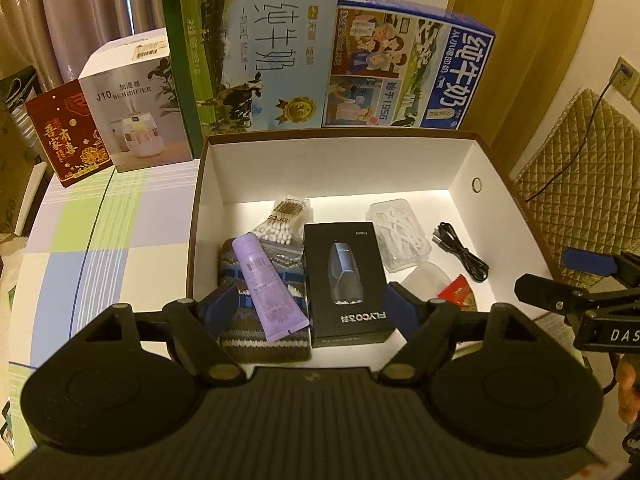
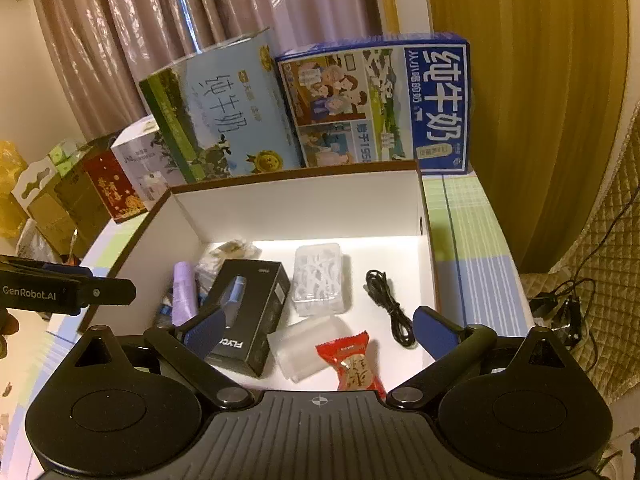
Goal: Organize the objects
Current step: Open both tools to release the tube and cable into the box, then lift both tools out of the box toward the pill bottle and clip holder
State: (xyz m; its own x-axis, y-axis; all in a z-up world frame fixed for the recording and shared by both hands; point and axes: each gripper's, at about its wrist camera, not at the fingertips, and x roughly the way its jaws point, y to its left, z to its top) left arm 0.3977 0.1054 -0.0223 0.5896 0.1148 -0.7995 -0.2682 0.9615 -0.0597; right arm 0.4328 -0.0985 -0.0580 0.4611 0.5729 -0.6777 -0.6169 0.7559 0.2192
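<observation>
Hovering wide apart and empty, both tongs (image 1: 314,308) (image 2: 318,334) overlook the box (image 1: 328,168) holding the shaver carton (image 1: 346,280).

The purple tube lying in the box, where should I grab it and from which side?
Grip the purple tube across its round body near the middle, coming from above with the open left gripper. It lies slanted on the knitted pouch, so its long sides are free; the flat crimped end offers less hold.

Two milk cartons (image 1: 256,52) stand before curtains (image 2: 180,16), beside a quilted chair (image 1: 580,184).
</observation>
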